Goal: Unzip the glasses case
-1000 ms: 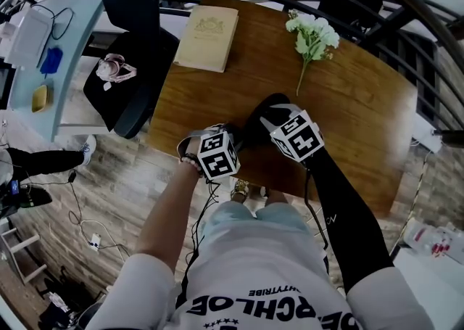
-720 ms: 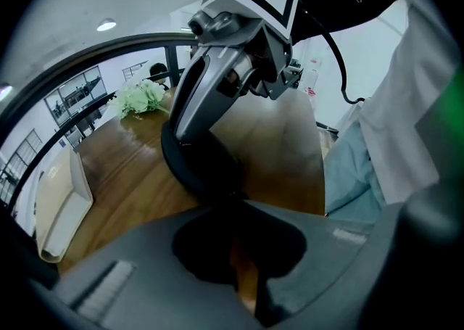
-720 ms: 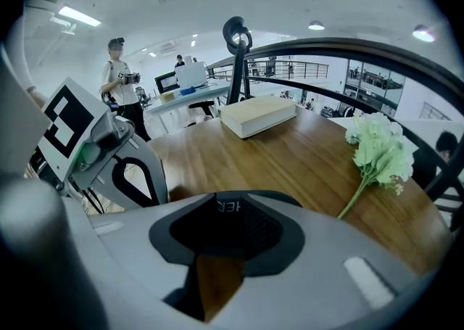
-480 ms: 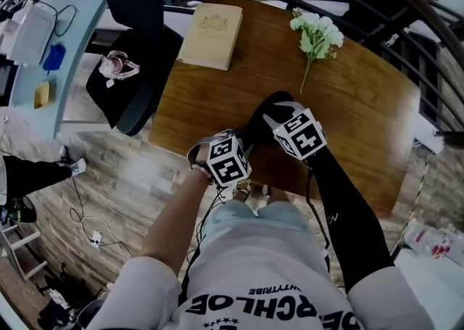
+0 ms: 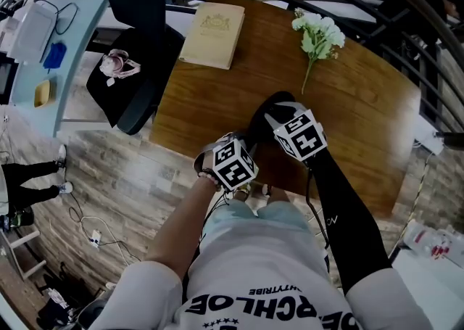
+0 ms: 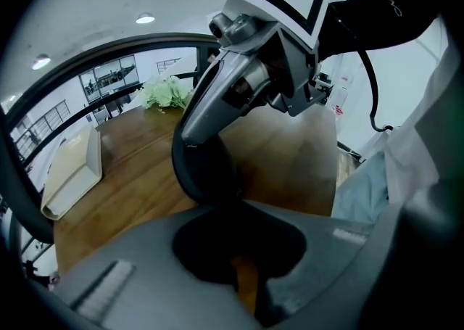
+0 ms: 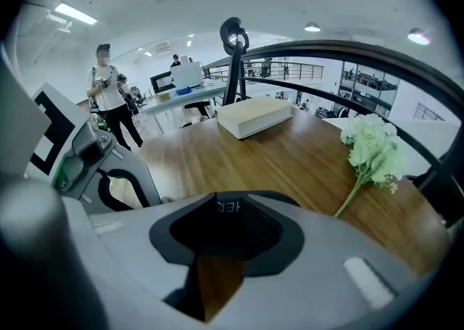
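The black glasses case [image 5: 262,112] lies near the front edge of the wooden table [image 5: 362,118]. My right gripper [image 5: 267,121] is shut on it from the right; in the right gripper view the textured black shell [image 7: 233,225] fills the gap between the jaws. My left gripper [image 5: 243,146] is at the case's near-left end. In the left gripper view the case [image 6: 206,169] tapers down into the almost shut jaws of the left gripper [image 6: 239,267], pinched at its zip. The pull itself is hidden. The right gripper [image 6: 254,82] stands above the case there.
A cream book [image 5: 210,26] lies at the table's far left and a sprig of white flowers [image 5: 317,35] at the far right. A black chair with pink headphones [image 5: 116,67] stands left of the table. A dark railing curves behind. A person [image 7: 109,96] stands far off.
My left gripper has shifted right and slightly nearer along the table's front edge and has rolled. The right gripper and the case have stayed put.
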